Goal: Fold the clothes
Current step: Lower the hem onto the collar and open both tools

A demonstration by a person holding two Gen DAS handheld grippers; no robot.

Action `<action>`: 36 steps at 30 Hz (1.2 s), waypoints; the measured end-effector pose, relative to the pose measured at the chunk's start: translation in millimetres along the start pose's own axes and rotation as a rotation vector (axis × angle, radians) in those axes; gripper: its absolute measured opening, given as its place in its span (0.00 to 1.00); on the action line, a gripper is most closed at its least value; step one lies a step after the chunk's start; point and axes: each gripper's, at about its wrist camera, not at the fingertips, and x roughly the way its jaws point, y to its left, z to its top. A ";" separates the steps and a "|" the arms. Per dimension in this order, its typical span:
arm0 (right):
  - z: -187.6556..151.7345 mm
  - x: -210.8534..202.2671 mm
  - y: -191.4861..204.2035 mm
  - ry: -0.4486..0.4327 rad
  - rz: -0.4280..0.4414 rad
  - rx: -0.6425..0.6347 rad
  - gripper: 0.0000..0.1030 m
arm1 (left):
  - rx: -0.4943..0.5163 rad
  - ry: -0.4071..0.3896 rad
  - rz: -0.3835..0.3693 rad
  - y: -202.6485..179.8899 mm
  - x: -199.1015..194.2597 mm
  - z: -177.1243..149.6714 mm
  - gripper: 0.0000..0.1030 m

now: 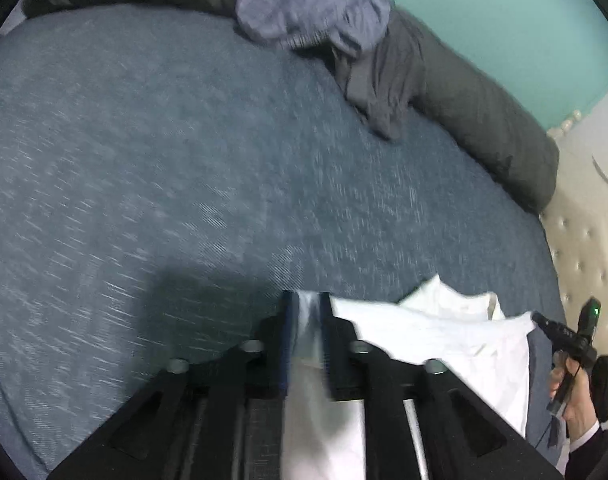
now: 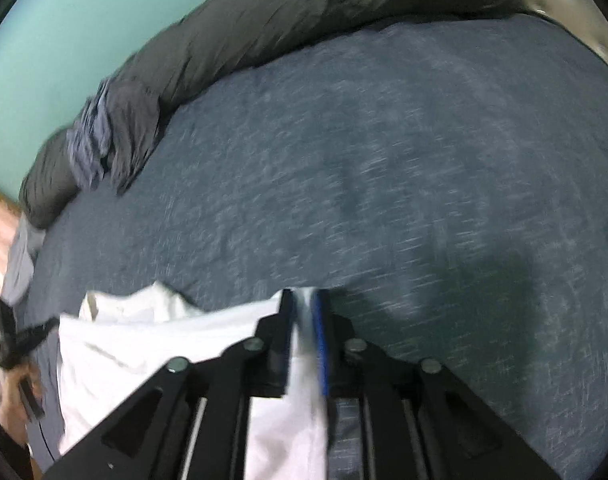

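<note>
White shirt (image 1: 444,332) strung between left tool (image 1: 307,300) and right tool (image 2: 303,296), low over the blue bed (image 1: 164,160); cloth sits in both narrow gaps (grip unclear, blurred). Folding barely begun; crumpled clothes (image 1: 324,12) wait by the grey bolster (image 1: 484,112).

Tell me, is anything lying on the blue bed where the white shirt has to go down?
Nothing visible blocks it. The white shirt hangs between the left gripper and right gripper, and the blue bedspread ahead is bare. The crumpled clothes lie far back, against the grey rolled duvet.
</note>
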 end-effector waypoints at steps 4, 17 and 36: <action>-7.2 -29.2 -17.9 -0.068 0.043 0.050 0.45 | -0.012 -0.024 -0.001 11.5 -25.0 -2.7 0.25; -136.5 -93.0 -40.5 0.155 0.185 0.087 0.46 | 0.015 0.189 -0.108 33.3 -95.6 -144.8 0.45; -223.6 -107.4 -39.2 0.197 0.250 0.137 0.54 | -0.041 0.171 -0.174 34.1 -116.4 -210.0 0.48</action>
